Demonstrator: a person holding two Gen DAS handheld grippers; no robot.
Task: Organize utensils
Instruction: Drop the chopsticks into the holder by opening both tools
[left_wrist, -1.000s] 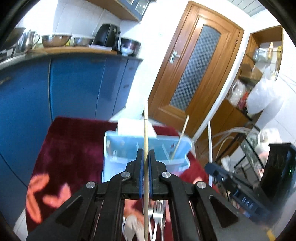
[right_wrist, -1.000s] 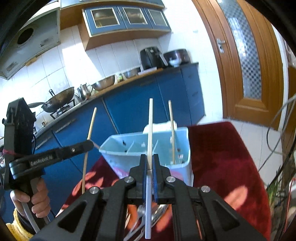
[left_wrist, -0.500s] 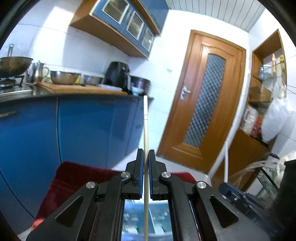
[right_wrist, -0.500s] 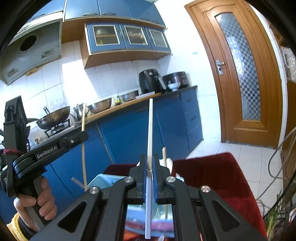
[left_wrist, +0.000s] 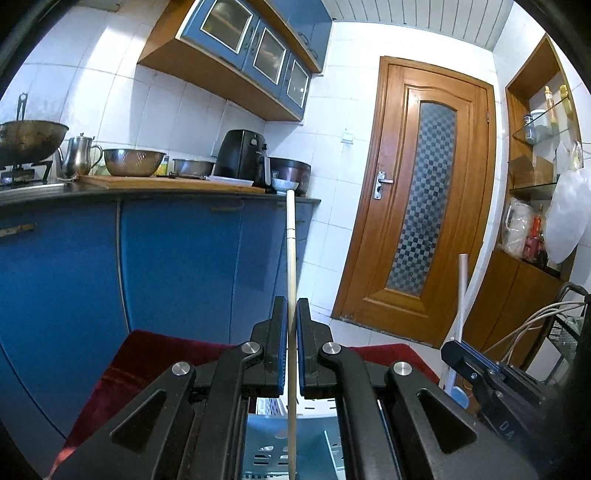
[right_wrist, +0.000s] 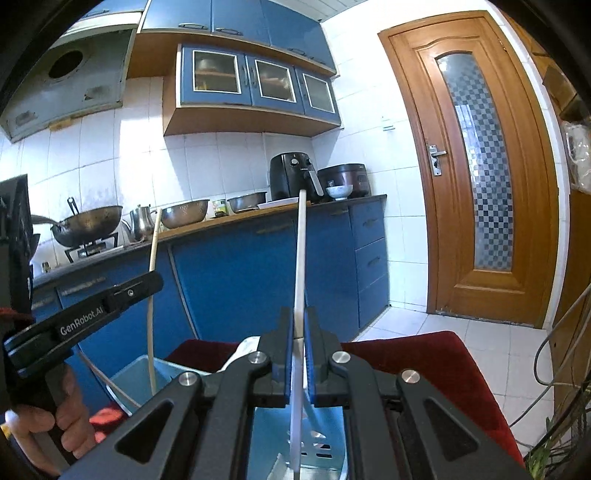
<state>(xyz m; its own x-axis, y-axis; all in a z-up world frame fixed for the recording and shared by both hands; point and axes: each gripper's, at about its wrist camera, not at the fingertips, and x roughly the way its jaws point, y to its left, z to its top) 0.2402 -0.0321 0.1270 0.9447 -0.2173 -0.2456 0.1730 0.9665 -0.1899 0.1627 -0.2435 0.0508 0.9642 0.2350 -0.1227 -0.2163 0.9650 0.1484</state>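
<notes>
My left gripper (left_wrist: 291, 321) is shut on a wooden chopstick (left_wrist: 291, 254) that stands upright, its lower end over the light blue utensil holder (left_wrist: 314, 446) below. My right gripper (right_wrist: 299, 328) is shut on a white chopstick (right_wrist: 299, 258), also upright above the same holder (right_wrist: 140, 373). The left gripper (right_wrist: 110, 299) with its wooden chopstick (right_wrist: 153, 240) shows at the left of the right wrist view. The right gripper (left_wrist: 476, 365) and white chopstick (left_wrist: 461, 288) show at the right of the left wrist view.
The holder stands on a dark red patterned cloth (right_wrist: 436, 354). Blue kitchen cabinets (left_wrist: 177, 266) with bowls and an air fryer (left_wrist: 242, 155) are behind. A wooden door (left_wrist: 424, 206) is to the right, with cables (right_wrist: 565, 350) at the far right.
Both grippers have tilted up and moved over the holder, so the holder has dropped to the bottom of both views. Both chopsticks stay held.
</notes>
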